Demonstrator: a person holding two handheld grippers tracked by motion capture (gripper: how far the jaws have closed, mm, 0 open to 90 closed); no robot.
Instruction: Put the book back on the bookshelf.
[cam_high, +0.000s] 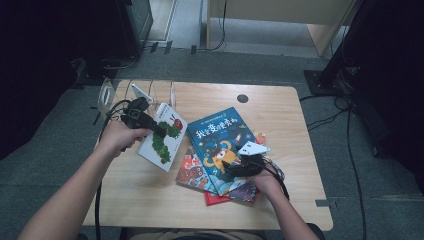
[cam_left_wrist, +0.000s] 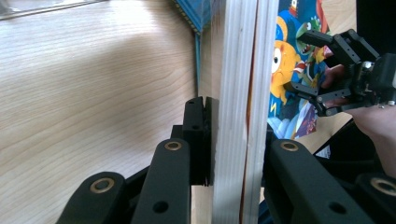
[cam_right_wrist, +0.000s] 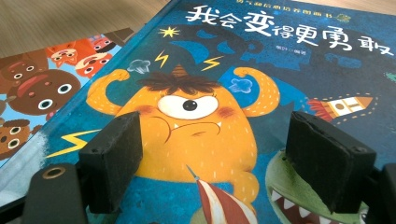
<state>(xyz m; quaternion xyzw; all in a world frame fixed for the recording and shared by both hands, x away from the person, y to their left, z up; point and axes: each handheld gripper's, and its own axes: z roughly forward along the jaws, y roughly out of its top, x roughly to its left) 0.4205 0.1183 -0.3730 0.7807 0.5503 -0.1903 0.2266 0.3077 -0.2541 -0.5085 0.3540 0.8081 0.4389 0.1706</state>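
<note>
Left gripper (cam_high: 156, 126) clamped on caterpillar book (cam_high: 164, 136), left of centre frame.
Book tilted, lower edge near the surface (cam_high: 150, 200); jaws pinch its page edge. Right gripper (cam_high: 231, 166) released, jaws spread over blue monster book (cam_high: 220, 137), centre frame, atop the stack.

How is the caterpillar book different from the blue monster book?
The caterpillar book has a white cover with a green caterpillar; the blue monster book is dark blue with an orange one-eyed monster. The caterpillar book is clamped in the left gripper and lifted at a tilt; the blue monster book lies flat on top of a pile, with the right gripper open over it. The caterpillar book looks smaller. Both are picture books.
</note>
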